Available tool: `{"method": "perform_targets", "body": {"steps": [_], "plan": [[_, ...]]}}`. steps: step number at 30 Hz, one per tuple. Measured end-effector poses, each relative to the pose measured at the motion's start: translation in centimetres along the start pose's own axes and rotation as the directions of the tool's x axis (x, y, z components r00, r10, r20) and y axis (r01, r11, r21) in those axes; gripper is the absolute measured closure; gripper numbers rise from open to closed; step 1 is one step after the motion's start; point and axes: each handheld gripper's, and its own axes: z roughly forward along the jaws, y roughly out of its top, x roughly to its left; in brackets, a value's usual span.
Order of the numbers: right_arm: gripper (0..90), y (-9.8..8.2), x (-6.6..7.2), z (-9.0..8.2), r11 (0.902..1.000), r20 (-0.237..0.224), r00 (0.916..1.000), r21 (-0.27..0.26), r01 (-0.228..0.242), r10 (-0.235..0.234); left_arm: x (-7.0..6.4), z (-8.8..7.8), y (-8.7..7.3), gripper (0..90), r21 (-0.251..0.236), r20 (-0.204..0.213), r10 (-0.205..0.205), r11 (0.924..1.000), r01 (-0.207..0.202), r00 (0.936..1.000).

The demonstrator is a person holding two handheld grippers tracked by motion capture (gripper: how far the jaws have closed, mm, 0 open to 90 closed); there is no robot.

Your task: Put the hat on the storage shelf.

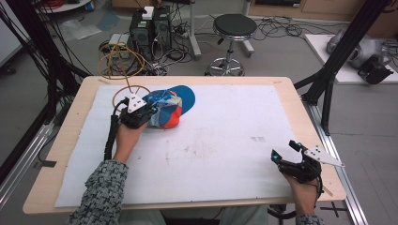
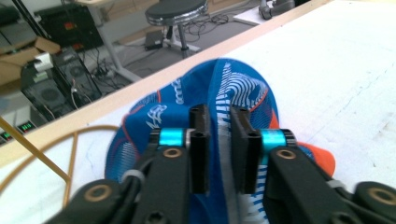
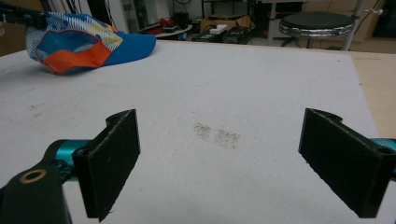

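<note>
A blue, orange and white cap (image 1: 170, 107) lies on the white mat (image 1: 225, 154) at the back left, brim pointing right. My left gripper (image 1: 151, 110) is at the cap's left end. In the left gripper view its jaws stand nearly together with a fold of the cap (image 2: 236, 86) pinched between them, so the left gripper (image 2: 219, 119) is shut on the cap. My right gripper (image 1: 284, 149) rests near the table's front right corner, far from the cap. In the right gripper view the right gripper (image 3: 220, 122) is wide open over bare mat, and the cap (image 3: 88, 39) sits far off at upper left.
A yellow wire hoop (image 1: 126, 90) lies on the mat just behind the left gripper. A small grey smudge (image 1: 257, 139) marks the mat ahead of the right gripper. Beyond the table's far edge are a black stool (image 1: 233, 28) and computer boxes (image 1: 150, 28) with cables.
</note>
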Motion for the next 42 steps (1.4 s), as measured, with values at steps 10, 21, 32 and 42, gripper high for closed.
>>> {"method": "perform_targets", "body": {"steps": [10,21,32,42], "plan": [[11.7,0.0,-0.1,-0.1,1.0000,0.002,1.0000,-0.002,-0.008,0.008,0.1,-1.3,3.8,85.1,-0.044,0.070,0.026,0.9988,-0.023,0.9972],[11.7,-0.1,-0.2,-0.2,1.0000,0.004,1.0000,-0.005,-0.009,0.009,0.6,-1.7,9.7,85.3,-0.053,0.157,0.123,0.9918,-0.116,0.9800],[11.7,-0.1,-0.3,-0.3,0.9997,0.006,0.9997,-0.008,-0.023,0.023,0.6,-2.3,14.5,85.3,-0.096,0.233,0.196,0.9794,-0.178,0.9525],[11.7,-0.1,-0.4,-0.4,0.9997,0.015,0.9997,-0.012,-0.020,0.020,1.5,-2.6,18.6,85.6,-0.143,0.264,0.269,0.9606,-0.238,0.9263]]}}
